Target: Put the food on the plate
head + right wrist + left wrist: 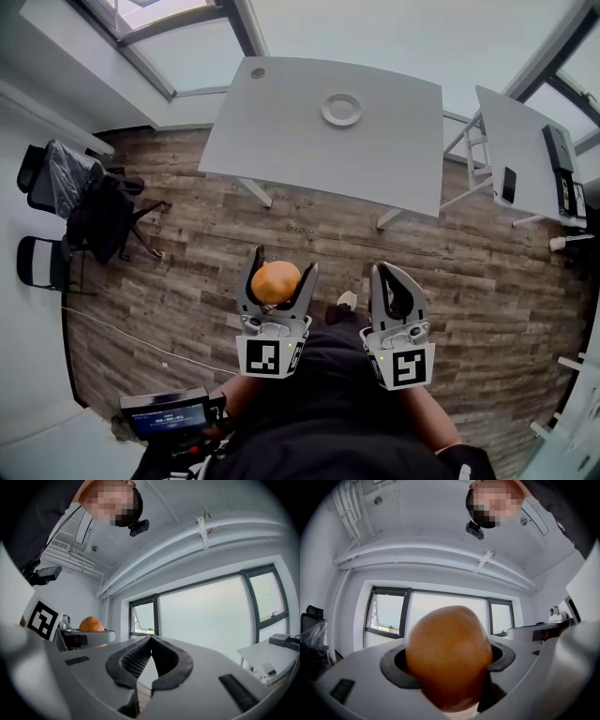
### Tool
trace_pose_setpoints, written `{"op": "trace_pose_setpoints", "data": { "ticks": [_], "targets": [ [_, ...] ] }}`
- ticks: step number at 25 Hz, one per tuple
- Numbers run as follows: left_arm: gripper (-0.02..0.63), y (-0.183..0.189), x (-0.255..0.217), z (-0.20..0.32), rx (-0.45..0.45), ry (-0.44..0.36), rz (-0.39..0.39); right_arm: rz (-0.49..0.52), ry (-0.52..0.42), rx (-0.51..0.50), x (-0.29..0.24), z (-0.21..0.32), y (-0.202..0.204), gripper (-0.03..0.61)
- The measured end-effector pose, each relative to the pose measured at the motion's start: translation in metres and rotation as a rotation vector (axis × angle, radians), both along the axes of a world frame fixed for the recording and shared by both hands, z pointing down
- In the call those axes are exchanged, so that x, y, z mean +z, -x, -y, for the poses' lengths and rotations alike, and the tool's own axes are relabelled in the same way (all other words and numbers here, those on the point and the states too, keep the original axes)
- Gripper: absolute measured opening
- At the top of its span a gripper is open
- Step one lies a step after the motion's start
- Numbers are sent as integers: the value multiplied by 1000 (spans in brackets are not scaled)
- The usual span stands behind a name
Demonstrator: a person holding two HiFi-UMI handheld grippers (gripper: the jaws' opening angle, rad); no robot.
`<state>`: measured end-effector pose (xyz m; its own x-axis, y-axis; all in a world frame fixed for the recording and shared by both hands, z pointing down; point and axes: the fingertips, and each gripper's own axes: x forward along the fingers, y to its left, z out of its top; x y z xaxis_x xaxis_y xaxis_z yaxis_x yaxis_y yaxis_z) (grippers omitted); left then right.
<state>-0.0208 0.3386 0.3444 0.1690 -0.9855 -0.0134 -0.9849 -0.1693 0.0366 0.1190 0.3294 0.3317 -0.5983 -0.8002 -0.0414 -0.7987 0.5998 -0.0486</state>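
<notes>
Left hand-held gripper (pixel 281 262) clamps one orange food (pixel 275 282); one plate (pixel 342 109) on table (pixel 281 131).

A grey table (pixel 319 150) stands on a wood-plank floor (pixel 206 262), with a single white plate (pixel 342 109) resting near its far edge. Near its right side, a second grey table (pixel 516 136) carries a dark phone-like slab (pixel 507 185) and a black device (pixel 559 148). Black chairs (pixel 66 183) stand on the floor at left, apart from both tables
</notes>
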Motion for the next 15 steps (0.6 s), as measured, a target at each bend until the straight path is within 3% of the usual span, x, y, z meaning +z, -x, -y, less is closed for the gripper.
{"op": "trace_pose_setpoints", "data": {
  "ticks": [5, 11, 15],
  "targets": [
    [367, 20, -1, 1, -49, 11, 13, -6, 15, -25, 3, 4, 10, 6],
    [367, 5, 5, 0, -79, 31, 26, -10, 9, -45, 9, 4, -13, 6],
    [367, 3, 3, 5, -78, 31, 33, 9, 45, -6, 13, 11, -26, 6]
  ]
}}
